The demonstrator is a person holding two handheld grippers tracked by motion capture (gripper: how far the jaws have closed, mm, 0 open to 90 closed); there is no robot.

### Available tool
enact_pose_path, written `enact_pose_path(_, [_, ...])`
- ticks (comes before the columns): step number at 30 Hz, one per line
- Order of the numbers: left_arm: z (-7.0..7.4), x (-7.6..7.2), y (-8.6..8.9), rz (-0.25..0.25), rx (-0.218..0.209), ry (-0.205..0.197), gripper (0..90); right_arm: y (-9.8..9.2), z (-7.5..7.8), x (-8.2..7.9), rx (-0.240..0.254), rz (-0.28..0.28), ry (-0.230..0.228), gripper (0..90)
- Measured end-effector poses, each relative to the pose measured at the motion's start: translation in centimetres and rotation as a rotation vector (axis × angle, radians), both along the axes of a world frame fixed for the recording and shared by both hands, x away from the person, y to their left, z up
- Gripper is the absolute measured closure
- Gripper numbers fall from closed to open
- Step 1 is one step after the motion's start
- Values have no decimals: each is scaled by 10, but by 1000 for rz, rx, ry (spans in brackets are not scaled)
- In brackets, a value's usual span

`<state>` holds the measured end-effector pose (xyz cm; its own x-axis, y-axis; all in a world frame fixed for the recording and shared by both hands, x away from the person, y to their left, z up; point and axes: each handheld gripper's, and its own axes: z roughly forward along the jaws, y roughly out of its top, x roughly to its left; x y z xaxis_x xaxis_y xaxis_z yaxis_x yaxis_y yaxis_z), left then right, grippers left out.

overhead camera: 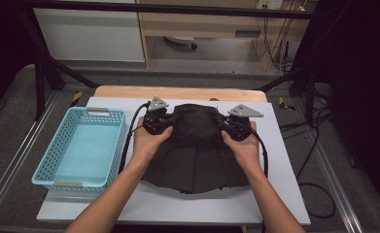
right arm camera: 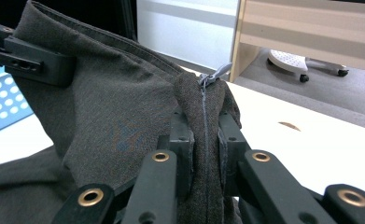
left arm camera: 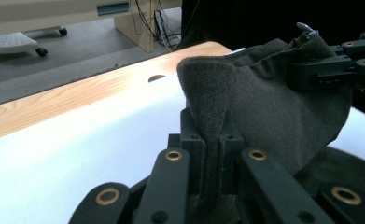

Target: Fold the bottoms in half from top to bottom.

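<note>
A dark pleated skirt [overhead camera: 195,155] lies at mid tabletop [overhead camera: 285,194] on the white sheet, hem toward the near edge, waistband at the far side and lifted off the surface. The left gripper [overhead camera: 159,119] pinches the left end of the waistband; in the left gripper view the cloth [left arm camera: 264,107] runs as a folded ridge between its jaws, which are pressed onto it. The right gripper [overhead camera: 231,124] pinches the right end of the waistband; in the right gripper view its jaws clamp a fold of skirt [right arm camera: 115,121] that carries a zip seam, with the grey zip pull [right arm camera: 215,74] just above the jaws. The waistband stretches between the two grippers, slightly sagging. Each hand grasps its gripper from the near side, forearms entering from the near edge. A light blue basket [overhead camera: 51,160] stands on the left of the tabletop, just beside the skirt's left edge, apart from it.
</note>
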<state>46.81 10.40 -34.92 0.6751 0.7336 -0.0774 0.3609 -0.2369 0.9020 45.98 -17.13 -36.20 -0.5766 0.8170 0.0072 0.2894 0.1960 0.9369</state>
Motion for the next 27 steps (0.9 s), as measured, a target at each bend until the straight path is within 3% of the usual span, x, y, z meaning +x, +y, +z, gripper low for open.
enact_pose_path(5, [-12, -13, 2, -9, -11, 2, 845, -1, -11, -12, 6, 11, 4, 799])
enact_pose_path(12, [-28, -26, 10, -4, -34, 34, 843, 3, -23, -24, 17, 27, 15, 797])
enact_pose_path(27, [-44, -44, 14, -21, -37, 57, 838, 4, -38, -41, 23, 44, 38, 782])
